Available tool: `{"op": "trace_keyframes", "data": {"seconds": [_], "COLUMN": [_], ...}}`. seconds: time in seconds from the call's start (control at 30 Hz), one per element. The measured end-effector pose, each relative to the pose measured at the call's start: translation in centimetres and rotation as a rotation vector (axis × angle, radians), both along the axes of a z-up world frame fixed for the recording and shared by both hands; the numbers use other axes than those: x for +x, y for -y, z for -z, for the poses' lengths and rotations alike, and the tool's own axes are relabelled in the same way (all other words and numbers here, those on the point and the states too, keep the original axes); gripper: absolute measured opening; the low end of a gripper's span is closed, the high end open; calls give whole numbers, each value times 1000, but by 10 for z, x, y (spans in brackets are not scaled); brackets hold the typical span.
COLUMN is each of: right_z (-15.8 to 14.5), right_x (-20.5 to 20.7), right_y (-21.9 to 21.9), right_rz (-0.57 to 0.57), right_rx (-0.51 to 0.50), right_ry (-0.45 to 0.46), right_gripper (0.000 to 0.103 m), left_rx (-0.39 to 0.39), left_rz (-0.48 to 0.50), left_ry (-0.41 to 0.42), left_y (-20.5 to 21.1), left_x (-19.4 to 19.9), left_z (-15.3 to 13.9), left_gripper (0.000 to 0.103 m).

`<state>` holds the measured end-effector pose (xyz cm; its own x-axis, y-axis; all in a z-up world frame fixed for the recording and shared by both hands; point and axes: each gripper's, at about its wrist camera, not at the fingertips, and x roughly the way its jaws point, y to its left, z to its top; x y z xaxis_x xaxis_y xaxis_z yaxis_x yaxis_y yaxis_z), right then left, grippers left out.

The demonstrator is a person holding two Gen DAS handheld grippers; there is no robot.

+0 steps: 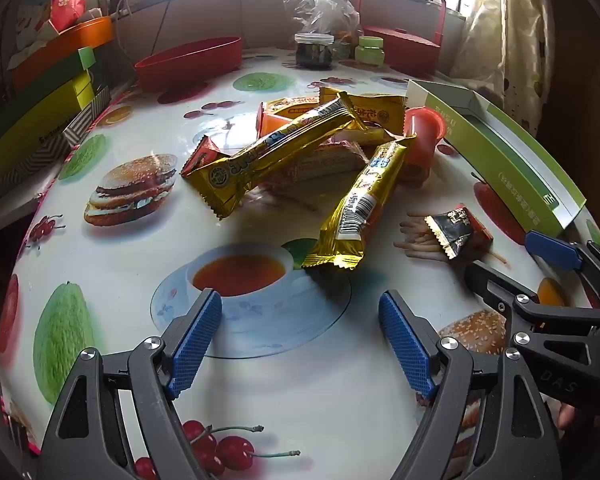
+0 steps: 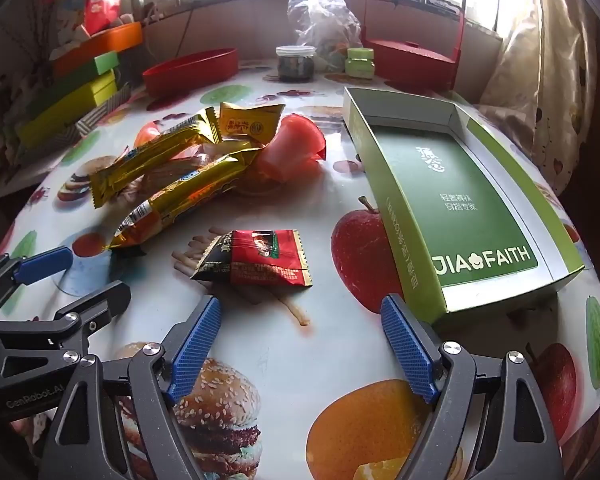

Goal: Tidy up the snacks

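A heap of snacks lies mid-table: two long gold bars (image 1: 278, 148) (image 1: 360, 204), yellow packets (image 1: 374, 110) and an orange-red jelly cup (image 1: 422, 136). A small red-and-black packet (image 2: 256, 258) lies apart, just ahead of my right gripper (image 2: 302, 336). An open green box (image 2: 460, 200) sits to the right with nothing in it. My left gripper (image 1: 300, 328) hovers open over the printed tablecloth, short of the nearer gold bar. Both grippers stand open with nothing between their blue pads (image 1: 196, 340). The right gripper (image 1: 516, 258) also shows at the right edge of the left wrist view.
At the back stand a red oval tray (image 1: 188, 60), a dark jar (image 1: 314, 50), green jars (image 1: 370, 50), a clear plastic bag (image 1: 320, 4) and a red handled basket (image 1: 404, 46). Stacked coloured boxes (image 1: 40, 92) line the left edge. A curtain (image 2: 548, 80) hangs at the right.
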<state>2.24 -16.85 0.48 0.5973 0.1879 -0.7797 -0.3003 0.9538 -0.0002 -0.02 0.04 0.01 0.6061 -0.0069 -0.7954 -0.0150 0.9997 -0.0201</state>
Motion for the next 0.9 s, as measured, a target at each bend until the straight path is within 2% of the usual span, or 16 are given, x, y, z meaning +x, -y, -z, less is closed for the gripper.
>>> {"op": "trace_keyframes", "data": {"seconds": [0.9], "right_z": [1], "right_x": [1], "right_y": [1], "right_rz": [-42], "right_rx": [30], "right_ry": [43], "right_gripper": [83], "left_rx": [9], "left_rz": [-73], "left_ry": [-7], "left_y": [-4], "left_x": [-5], "left_z": [-3], "left_gripper": [81]}}
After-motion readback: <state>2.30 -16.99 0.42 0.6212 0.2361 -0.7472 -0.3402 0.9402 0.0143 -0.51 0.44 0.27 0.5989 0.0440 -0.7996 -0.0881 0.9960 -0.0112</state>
